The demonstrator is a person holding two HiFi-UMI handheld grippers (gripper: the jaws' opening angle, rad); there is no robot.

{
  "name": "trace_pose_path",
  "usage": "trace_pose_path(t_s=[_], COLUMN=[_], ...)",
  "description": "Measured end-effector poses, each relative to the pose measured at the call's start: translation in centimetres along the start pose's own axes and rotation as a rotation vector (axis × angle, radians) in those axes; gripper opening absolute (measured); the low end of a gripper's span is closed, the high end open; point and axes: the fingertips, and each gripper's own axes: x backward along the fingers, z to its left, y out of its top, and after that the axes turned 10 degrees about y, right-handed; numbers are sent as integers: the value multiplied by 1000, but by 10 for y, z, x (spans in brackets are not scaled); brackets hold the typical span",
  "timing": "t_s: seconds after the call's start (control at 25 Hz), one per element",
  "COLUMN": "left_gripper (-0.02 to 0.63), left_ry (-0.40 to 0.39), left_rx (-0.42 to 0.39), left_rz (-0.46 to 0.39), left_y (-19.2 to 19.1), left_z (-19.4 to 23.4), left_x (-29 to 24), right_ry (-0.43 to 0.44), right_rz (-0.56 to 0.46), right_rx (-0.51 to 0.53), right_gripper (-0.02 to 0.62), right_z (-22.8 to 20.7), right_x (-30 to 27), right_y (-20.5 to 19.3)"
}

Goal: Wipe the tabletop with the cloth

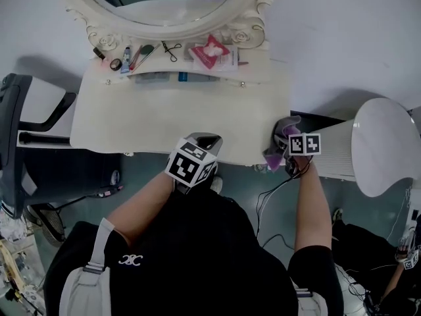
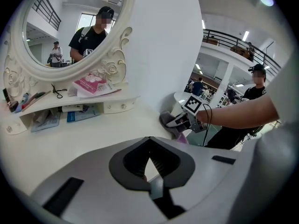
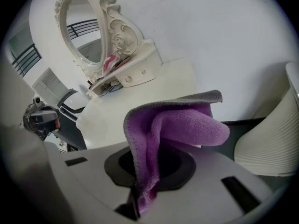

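Note:
The white vanity tabletop (image 1: 158,117) lies ahead of me. A purple cloth (image 1: 275,155) with a grey edge hangs at the table's front right corner, and my right gripper (image 1: 287,141) is shut on it. In the right gripper view the cloth (image 3: 182,125) bulges out of the jaws and folds over, hiding the fingertips. My left gripper (image 1: 205,141) hovers over the table's front edge near the middle, shut with nothing in it (image 2: 149,162). The left gripper view shows the right gripper (image 2: 187,120) and the cloth (image 2: 169,121) at the far right corner.
An oval mirror (image 1: 164,5) in an ornate frame stands at the back. Its shelf (image 1: 177,61) holds cosmetics and a pink packet (image 1: 210,51). A dark chair (image 1: 26,130) is at the left, a white ribbed stool (image 1: 368,143) at the right. Cables lie on the floor.

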Motion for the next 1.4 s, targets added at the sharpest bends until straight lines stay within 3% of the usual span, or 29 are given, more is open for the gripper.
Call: trace_pose_path(t_s=[0.4, 0.68, 0.96, 1.4], left_gripper=[0, 0, 0, 0], left_ry=[60, 124, 210, 346], left_rx=[65, 136, 225, 368], left_rz=[9, -10, -26, -61], left_y=[-15, -35, -65, -109], left_z=[26, 75, 143, 225], left_x=[15, 42, 89, 151], right_ry=[39, 68, 73, 156], right_rz=[62, 87, 180, 258], right_rx=[105, 172, 315, 396], right_gripper=[44, 44, 43, 44], right_z=[40, 88, 160, 275], right_x=[-38, -84, -148, -244], right_y=[12, 29, 47, 66])
